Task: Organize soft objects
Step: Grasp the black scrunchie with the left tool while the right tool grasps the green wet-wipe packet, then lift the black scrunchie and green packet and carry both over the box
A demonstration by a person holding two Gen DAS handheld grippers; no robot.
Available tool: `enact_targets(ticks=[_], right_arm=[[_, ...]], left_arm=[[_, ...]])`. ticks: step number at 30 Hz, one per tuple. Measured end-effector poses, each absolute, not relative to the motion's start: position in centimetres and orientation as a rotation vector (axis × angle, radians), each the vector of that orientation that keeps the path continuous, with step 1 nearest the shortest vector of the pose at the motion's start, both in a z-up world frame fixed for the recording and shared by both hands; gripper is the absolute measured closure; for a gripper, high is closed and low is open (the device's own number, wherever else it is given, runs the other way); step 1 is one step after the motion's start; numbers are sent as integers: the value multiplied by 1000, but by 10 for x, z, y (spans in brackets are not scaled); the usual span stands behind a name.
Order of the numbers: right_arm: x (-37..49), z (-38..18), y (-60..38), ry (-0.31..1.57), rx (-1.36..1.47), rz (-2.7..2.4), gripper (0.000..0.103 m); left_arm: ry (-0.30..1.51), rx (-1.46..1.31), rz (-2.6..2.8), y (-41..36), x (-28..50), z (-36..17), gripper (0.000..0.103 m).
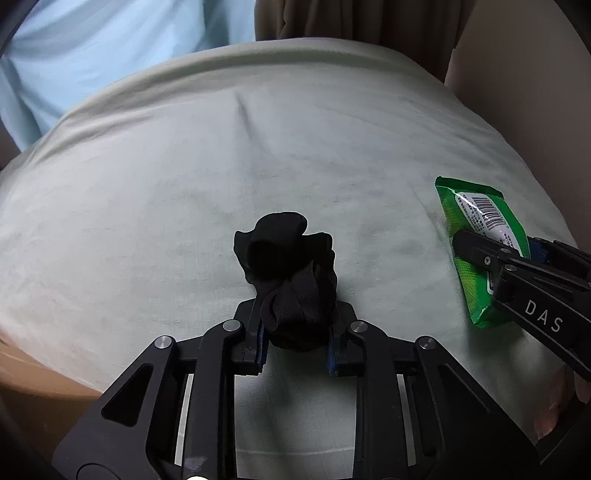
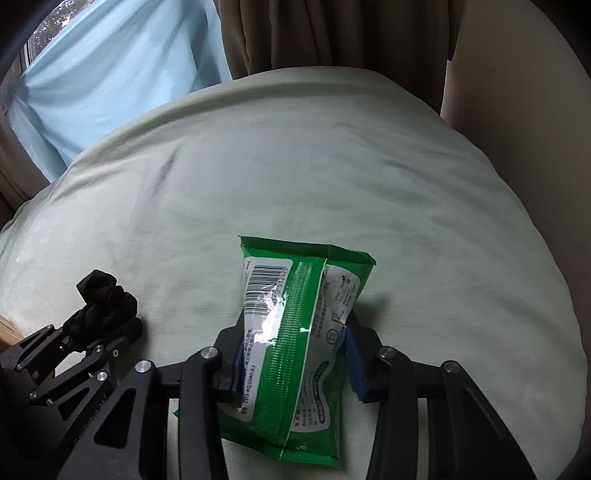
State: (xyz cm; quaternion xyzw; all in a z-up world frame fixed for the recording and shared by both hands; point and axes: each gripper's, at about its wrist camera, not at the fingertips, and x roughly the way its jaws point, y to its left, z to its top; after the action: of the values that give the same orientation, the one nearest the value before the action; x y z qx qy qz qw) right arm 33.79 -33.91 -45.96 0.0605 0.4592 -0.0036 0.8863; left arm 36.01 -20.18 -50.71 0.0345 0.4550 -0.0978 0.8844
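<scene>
My left gripper (image 1: 295, 328) is shut on a bunched black sock (image 1: 288, 273), which sticks up between its jaws above the pale green bedsheet (image 1: 258, 155). My right gripper (image 2: 295, 350) is shut on a green wet-wipes packet (image 2: 295, 332), barcode side up, held just over the sheet. In the left wrist view the packet (image 1: 476, 236) and the right gripper (image 1: 491, 258) show at the right. In the right wrist view the sock (image 2: 103, 299) and the left gripper (image 2: 92, 332) show at the lower left.
A light blue curtain (image 2: 110, 74) and brown drapes (image 2: 314, 33) hang behind the bed. A beige wall (image 2: 517, 110) runs along the right. A brown wooden edge (image 1: 37, 387) shows at the lower left of the bed.
</scene>
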Motion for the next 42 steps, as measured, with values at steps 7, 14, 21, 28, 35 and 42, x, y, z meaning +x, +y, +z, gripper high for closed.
enact_targets(ticks=[7,14,21,28,35,42], right_arm=[[326,-420,-337,915,135,2,67],[298,-346,-328,860,137,22,68],[252,-247,-300,822,123,55,68],[214,-166,-244,795,100,95,68],[181,-135,-157,803,90,163,68],[167,-141,-73,845,108,203,68]], left_arm=[[931,63,-209,-199,347,-473,86],[873,51,-212,-193,326,-393,86],[827,11,-201,-160,283,-295,86],[784,-40,-165,-96,241,-211,86],[776,-55,-102,-5,211,-171,86],[818,-53,-44,95,197,-168,86]])
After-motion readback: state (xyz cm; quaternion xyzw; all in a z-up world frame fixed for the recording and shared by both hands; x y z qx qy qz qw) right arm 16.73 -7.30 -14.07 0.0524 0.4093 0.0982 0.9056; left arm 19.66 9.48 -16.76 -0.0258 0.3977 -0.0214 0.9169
